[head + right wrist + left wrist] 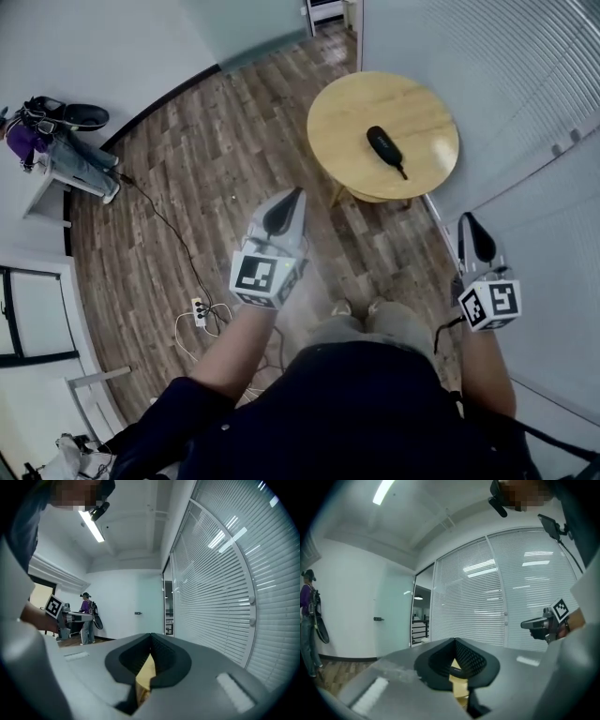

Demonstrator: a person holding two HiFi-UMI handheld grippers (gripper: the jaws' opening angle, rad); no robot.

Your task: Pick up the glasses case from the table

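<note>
Grippers both pressed together, nothing between the pads: left gripper (289, 204) and right gripper (472, 225) are held out roughly level in front of me, well short of the work.

Floor (206, 169): wood planks, an open stretch between me and the target. A cable (169, 234) and power strip (199, 309) lie to the left, off my line.

Table (337, 122): round, wooden, far and a little right of centre, close to the blinds on the right.

Case (382, 145): dark, long, rounded, lying flat near the middle of the table, alone on it. Its long axis runs far-left to near-right. A thin tail sticks out at the near-right end; I can't tell what it is.

Judgement: the step is the approach, with the grasp not yet begun.
- Close in on the near edge of the table and stop before reaching.
- Choose one gripper, probably the right, and spread its jaws early.
- Tip it downward over the case.
- Turn the jaws across the short width at mid-length.
- Avoid the tail.
- The shell looks smooth, so seat the pads low on the sides and squeeze before lifting straight up.
</note>
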